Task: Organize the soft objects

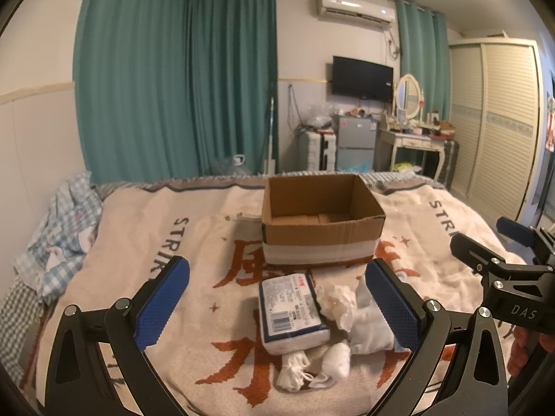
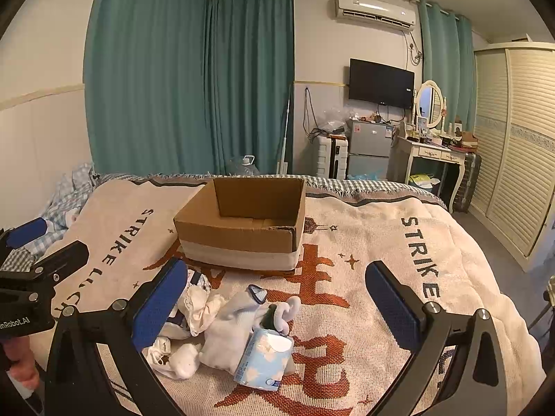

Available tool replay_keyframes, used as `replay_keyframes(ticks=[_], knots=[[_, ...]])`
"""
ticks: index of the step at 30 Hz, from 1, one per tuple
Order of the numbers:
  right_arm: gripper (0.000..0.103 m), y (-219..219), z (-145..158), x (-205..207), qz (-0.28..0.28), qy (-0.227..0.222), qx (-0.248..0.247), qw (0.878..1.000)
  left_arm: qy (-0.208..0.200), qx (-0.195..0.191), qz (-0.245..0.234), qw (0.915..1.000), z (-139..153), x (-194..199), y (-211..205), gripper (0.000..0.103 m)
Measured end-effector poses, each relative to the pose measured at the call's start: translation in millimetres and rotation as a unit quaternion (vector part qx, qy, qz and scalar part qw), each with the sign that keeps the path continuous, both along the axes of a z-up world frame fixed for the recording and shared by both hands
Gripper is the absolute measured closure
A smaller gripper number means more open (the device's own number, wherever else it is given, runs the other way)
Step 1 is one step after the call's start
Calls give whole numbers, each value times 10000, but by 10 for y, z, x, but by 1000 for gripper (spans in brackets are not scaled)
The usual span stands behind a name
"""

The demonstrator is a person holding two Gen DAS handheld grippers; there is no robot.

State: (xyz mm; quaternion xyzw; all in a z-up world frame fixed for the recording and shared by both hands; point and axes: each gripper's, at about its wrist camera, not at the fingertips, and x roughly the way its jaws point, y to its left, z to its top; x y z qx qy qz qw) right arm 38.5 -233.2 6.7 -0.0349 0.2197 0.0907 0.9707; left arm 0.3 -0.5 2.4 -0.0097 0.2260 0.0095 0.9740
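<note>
An open, empty cardboard box (image 1: 321,220) stands on the bed's blanket; it also shows in the right wrist view (image 2: 242,225). In front of it lies a heap of soft things: a wrapped white pack with a barcode (image 1: 291,312), white socks and cloths (image 1: 364,326), a rolled white sock (image 1: 336,358). The right wrist view shows the white socks (image 2: 229,332) and a light-blue tissue pack (image 2: 263,360). My left gripper (image 1: 277,312) is open, above the heap, holding nothing. My right gripper (image 2: 277,312) is open and empty, over the heap's right side.
The beige blanket (image 2: 381,242) with red characters covers the bed. A checked quilt (image 1: 59,228) is bunched at the left. Beyond the bed are teal curtains, a small fridge (image 1: 355,142), a dressing table (image 1: 412,142) and a wardrobe (image 2: 520,159) on the right.
</note>
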Motion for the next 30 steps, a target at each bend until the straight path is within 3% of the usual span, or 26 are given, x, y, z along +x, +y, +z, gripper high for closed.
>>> replay_keyframes(ticks=[30], knots=[[0, -28, -15, -11, -20, 13, -5, 10000, 4, 30, -11, 10000, -47, -7, 2, 0]])
